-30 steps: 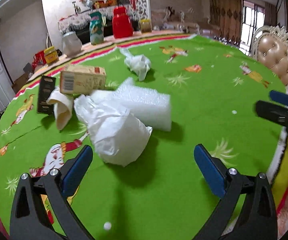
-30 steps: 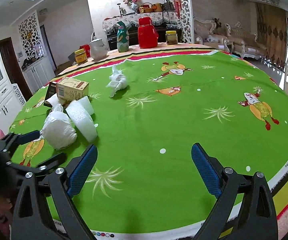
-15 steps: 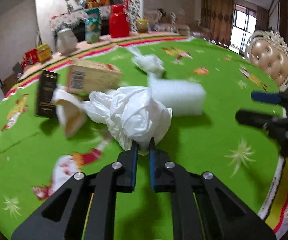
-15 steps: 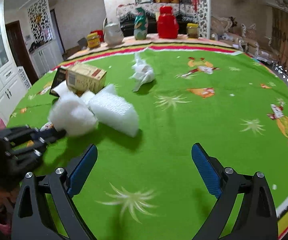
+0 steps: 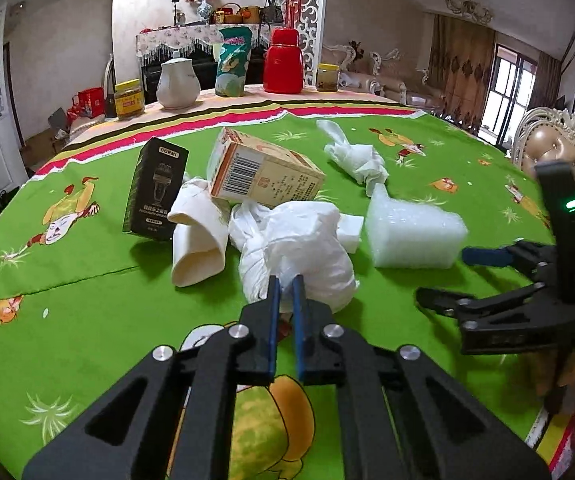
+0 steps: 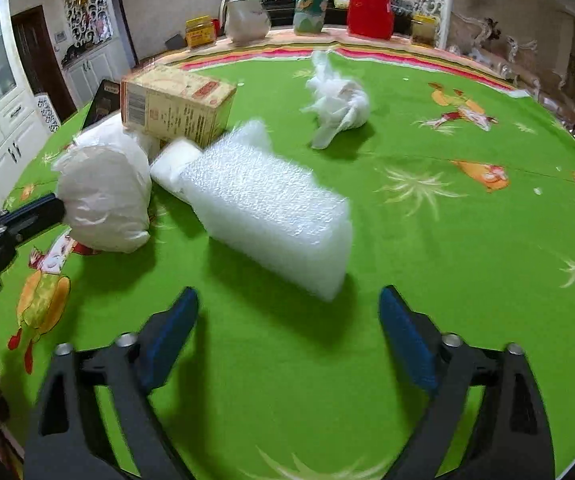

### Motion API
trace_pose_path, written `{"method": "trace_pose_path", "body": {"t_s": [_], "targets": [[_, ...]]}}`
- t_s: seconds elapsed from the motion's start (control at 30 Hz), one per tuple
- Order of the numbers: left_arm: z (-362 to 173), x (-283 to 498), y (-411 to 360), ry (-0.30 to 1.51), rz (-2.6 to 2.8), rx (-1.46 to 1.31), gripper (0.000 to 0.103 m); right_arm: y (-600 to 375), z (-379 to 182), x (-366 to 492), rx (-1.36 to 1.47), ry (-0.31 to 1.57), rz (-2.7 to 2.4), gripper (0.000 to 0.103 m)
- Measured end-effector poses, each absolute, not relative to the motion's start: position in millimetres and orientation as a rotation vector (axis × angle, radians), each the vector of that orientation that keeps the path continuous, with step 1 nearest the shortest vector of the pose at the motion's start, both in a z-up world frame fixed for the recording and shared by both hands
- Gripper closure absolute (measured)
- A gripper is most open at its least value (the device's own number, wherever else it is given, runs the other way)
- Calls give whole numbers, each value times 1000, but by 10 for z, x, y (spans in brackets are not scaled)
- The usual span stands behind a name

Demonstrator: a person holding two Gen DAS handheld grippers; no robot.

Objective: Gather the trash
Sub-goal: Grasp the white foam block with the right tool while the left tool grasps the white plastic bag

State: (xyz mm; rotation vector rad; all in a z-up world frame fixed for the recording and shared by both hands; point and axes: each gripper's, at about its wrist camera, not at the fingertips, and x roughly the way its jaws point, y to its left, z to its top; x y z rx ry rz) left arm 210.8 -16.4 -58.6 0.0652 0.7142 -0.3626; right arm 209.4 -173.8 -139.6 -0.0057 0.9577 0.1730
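Observation:
My left gripper (image 5: 286, 285) is shut on the near edge of a crumpled white plastic bag (image 5: 301, 246), which also shows in the right wrist view (image 6: 105, 196). A white bubble-wrap block (image 5: 411, 232) lies right of the bag; in the right wrist view the block (image 6: 265, 204) lies just ahead of my open, empty right gripper (image 6: 287, 316). A tan carton (image 5: 265, 174), a black box (image 5: 155, 194), a cream paper cup (image 5: 197, 236) and a knotted white bag (image 5: 355, 156) lie behind on the green tablecloth (image 5: 87, 300).
A white jug (image 5: 177, 84), a yellow jar (image 5: 128, 100), a green packet (image 5: 231, 62), a red flask (image 5: 284, 60) and a small jar (image 5: 327, 77) stand along the table's far edge. A padded chair (image 5: 555, 152) stands at the right.
My left gripper closed on the white plastic bag's near edge and holds it. My right gripper moved left and forward, up to the bubble-wrap block, still open.

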Motion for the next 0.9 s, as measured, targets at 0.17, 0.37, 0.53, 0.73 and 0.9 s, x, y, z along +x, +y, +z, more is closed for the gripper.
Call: {"method": "trace_pose_path", "body": {"t_s": [0.17,0.37,0.53,0.73,0.9], "targets": [[-585,2136,-75,723,-328,19,75,-1776,-1352,2078,37,927,219,48],[-614,2131,-127,715,-304,36,40,-1902,-1347,2104,140,922,268,44],[-676,2181,-214,738,-352,27,31,-1779,-1265,2163,3,888,257,19],[-712,2304,-360,760,-360,24,28,-1792,-1203,2408,-82,874,296,18],[-837,2443,-416,843,-357,14,35,-1755,-1254,2398,-67,840,346,58]]}}
